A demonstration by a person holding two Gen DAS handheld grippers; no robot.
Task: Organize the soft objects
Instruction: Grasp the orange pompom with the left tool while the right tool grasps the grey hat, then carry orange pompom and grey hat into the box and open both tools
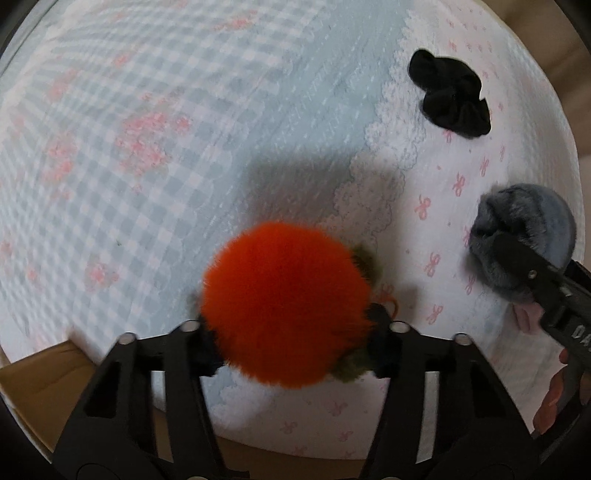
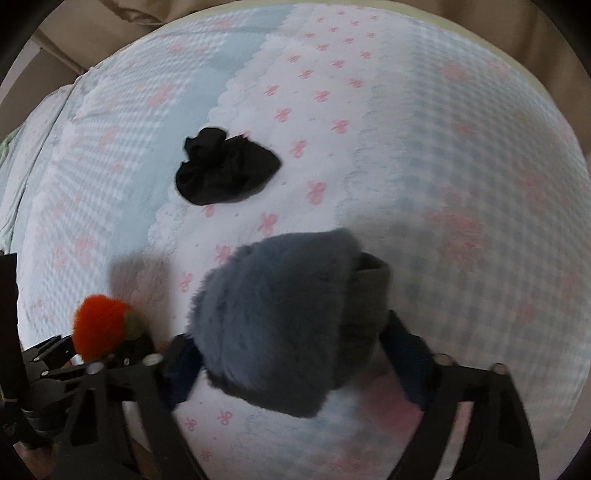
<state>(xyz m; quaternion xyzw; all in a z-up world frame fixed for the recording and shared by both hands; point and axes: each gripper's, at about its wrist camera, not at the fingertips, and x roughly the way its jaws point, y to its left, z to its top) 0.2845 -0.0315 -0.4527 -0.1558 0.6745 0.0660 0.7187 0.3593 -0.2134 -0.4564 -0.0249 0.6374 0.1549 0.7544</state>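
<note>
My left gripper is shut on a fluffy orange pompom with green leaves and holds it above the bed's near edge. It also shows in the right wrist view. My right gripper is shut on a furry grey-blue soft item, held above the bedspread; in the left wrist view this item is at the far right. A crumpled black cloth lies on the bed beyond both grippers.
The bedspread is pale blue gingham and white with pink bows. A brown cardboard box edge sits at the lower left below the bed's edge. Beige fabric lies beyond the bed.
</note>
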